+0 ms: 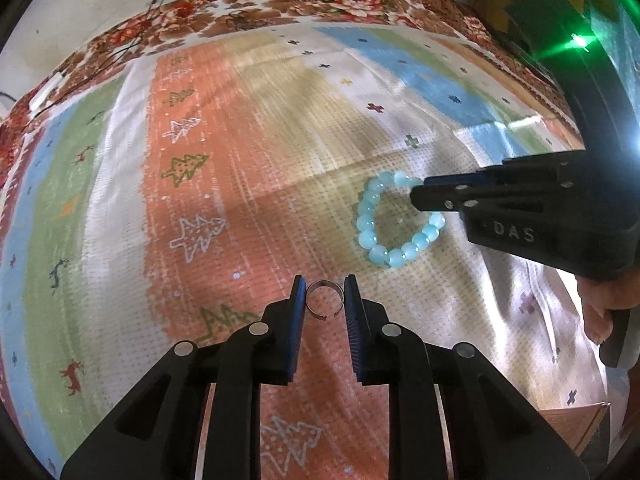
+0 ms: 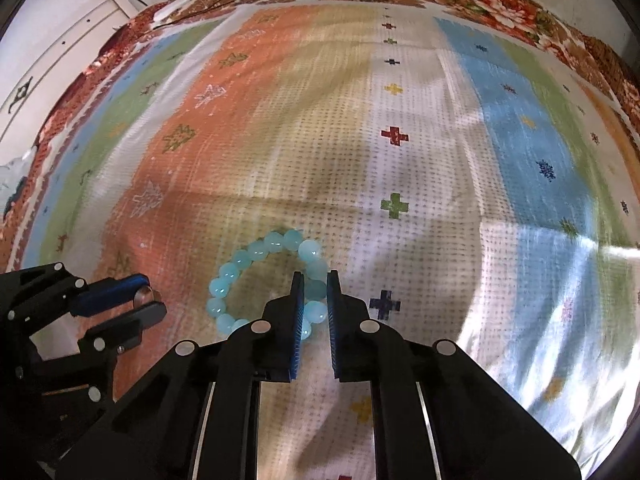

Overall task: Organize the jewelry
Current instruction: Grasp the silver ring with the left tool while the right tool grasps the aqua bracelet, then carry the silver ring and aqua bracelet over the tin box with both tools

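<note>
While you are pointing both tools down at the patterned bedspread (image 1: 240,184), your left gripper (image 1: 323,292) is clenching its fingers (image 1: 297,300) on a thin silver open ring (image 1: 325,299), which is sitting at the lower centre of the left wrist frame, on the orange stripe. Your right gripper (image 2: 312,286) is gripping one side of the turquoise bead bracelet (image 2: 256,276), a bead caught between the blue finger pads at the centre of the right wrist frame; the rest of the loop is lying flat on the cloth to the left. In the left wrist frame that bracelet (image 1: 384,232) is lying right of centre, just beyond the ring. No box or tray is showing in either frame. A hand (image 1: 604,304) is showing at the right edge.
</note>
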`<state>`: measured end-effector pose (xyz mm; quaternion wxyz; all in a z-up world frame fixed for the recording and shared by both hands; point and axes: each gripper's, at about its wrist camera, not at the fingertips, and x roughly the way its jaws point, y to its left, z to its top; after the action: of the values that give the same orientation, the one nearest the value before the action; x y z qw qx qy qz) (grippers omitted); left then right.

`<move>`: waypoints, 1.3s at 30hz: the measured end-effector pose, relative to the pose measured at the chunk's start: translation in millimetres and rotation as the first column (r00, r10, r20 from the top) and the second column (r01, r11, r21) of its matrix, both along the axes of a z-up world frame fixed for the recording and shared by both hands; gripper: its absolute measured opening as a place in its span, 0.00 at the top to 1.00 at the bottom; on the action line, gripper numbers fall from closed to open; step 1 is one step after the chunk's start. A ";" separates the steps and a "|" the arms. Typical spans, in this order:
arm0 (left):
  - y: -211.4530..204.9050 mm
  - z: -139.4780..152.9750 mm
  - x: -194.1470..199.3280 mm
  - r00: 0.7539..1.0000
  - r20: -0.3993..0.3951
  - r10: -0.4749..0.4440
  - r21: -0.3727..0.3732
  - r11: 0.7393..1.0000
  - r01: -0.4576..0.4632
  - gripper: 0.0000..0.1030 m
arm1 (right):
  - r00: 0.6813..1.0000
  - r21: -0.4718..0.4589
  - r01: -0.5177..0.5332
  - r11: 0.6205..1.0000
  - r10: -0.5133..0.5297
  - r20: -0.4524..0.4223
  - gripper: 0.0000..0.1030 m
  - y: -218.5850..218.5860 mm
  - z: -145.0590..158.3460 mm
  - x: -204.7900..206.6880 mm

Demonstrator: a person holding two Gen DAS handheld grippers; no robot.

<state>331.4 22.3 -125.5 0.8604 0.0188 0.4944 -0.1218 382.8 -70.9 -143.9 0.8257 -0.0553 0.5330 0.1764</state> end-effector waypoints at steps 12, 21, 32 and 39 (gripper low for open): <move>11.8 28.2 -24.3 0.998 0.043 0.046 -0.021 0.999 -0.045 0.82 | 0.998 0.042 -0.031 0.999 0.028 0.062 0.88 -1.4 37.9 -30.4; 16.4 47.9 -43.5 0.993 0.068 0.092 -0.029 0.996 -0.090 0.82 | 0.994 0.083 -0.038 0.996 0.029 0.108 0.88 -7.6 64.4 -57.7; 13.4 68.1 -68.0 0.986 0.123 0.112 -0.038 0.993 -0.108 0.82 | 0.988 0.111 -0.052 0.992 0.034 0.153 0.88 -16.1 86.6 -91.3; 10.6 75.6 -80.5 0.984 0.137 0.113 -0.043 0.993 -0.108 0.82 | 0.985 0.116 -0.059 0.992 0.039 0.171 0.88 -21.8 93.7 -110.2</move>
<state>250.9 32.8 -49.9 0.8984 -0.0155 0.4314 -0.0809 272.5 -92.7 -50.2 0.8649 -0.0333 0.4483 0.2233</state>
